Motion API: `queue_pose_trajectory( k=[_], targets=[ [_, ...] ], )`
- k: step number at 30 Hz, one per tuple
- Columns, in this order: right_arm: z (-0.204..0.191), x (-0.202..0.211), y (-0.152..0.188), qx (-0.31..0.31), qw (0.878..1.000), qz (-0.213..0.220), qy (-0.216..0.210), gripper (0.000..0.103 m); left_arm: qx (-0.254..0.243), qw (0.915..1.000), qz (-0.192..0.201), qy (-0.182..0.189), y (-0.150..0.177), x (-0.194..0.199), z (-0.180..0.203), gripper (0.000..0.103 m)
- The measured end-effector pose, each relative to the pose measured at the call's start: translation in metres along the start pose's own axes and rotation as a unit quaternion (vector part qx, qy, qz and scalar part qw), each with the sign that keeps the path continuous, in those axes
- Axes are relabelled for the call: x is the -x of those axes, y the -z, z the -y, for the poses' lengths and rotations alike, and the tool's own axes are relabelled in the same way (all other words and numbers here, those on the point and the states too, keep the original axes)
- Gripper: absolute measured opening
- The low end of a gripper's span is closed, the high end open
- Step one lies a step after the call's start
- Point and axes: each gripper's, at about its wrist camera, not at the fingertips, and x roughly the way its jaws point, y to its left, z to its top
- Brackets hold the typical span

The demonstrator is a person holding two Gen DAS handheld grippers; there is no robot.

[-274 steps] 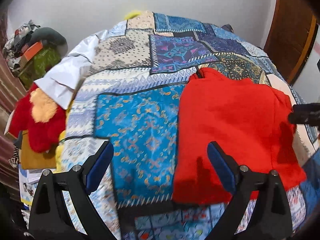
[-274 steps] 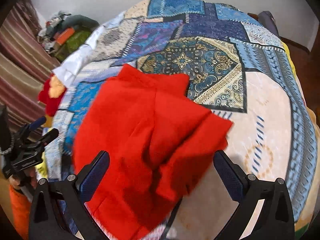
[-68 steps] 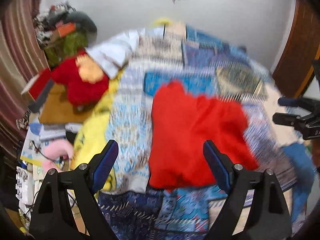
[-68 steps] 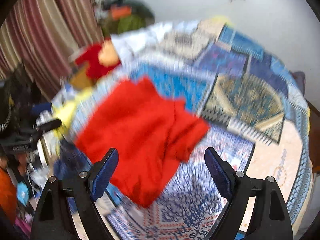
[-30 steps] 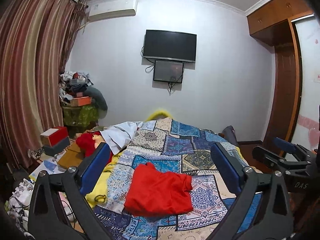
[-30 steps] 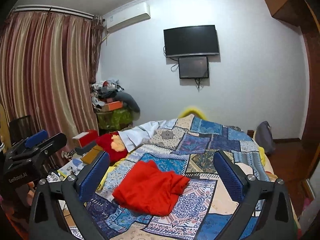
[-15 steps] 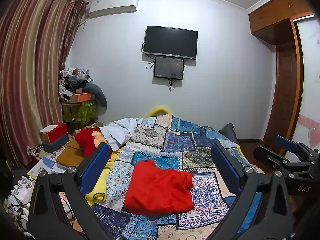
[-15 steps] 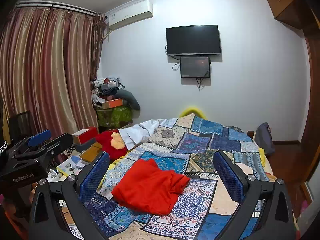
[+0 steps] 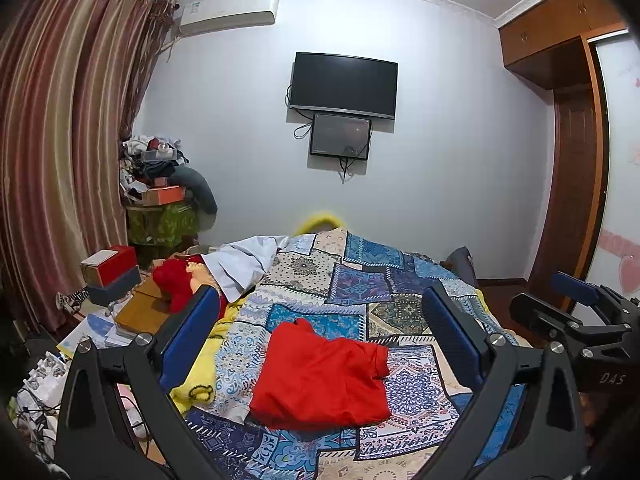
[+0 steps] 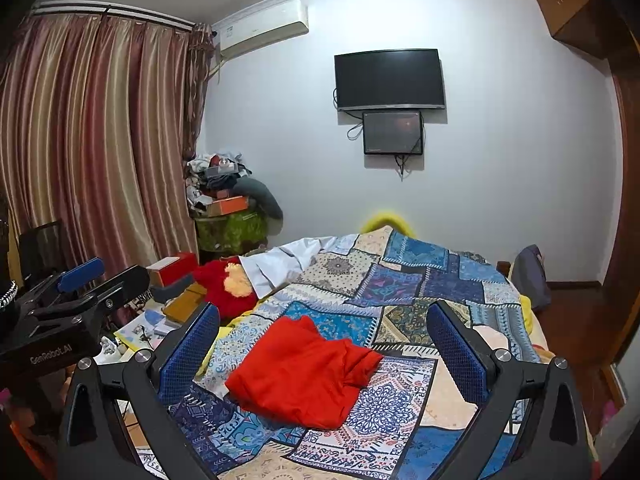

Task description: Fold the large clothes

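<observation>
My fingers stand wide apart on both tools and hold nothing: the left gripper shows its two blue pads spread to either side of its view, and the right gripper is spread just the same. Both are raised well clear of the bed, pointing across it toward the far wall. The red garment lies ahead of and below my fingers, seen framed in the gap between each pair, on the near part of the patchwork bedspread. It is folded into a rough, rumpled block, one corner sticking out toward my right, and nothing of mine touches it. Off to the right of my left fingers I see the other tool edging into view, and to the left of my right fingers the left one shows likewise. Beyond the garment, to the left, a white cloth drapes over the bedspread's far edge, with a red plush toy just beside it. Straight ahead, a dark television hangs on the wall with a smaller screen just under it.
</observation>
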Motion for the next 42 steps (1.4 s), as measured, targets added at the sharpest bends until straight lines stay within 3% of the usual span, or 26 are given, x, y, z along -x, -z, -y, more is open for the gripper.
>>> queue_pose_trajectory(
  k=[42],
  targets=[
    [0.0023,-0.0006,0.0002,-0.017,1.0,0.0,-0.001,0.103,-0.013,0.9993,-0.009,0.034,-0.0013,-0.0058,-0.0029,0.102]
  ],
)
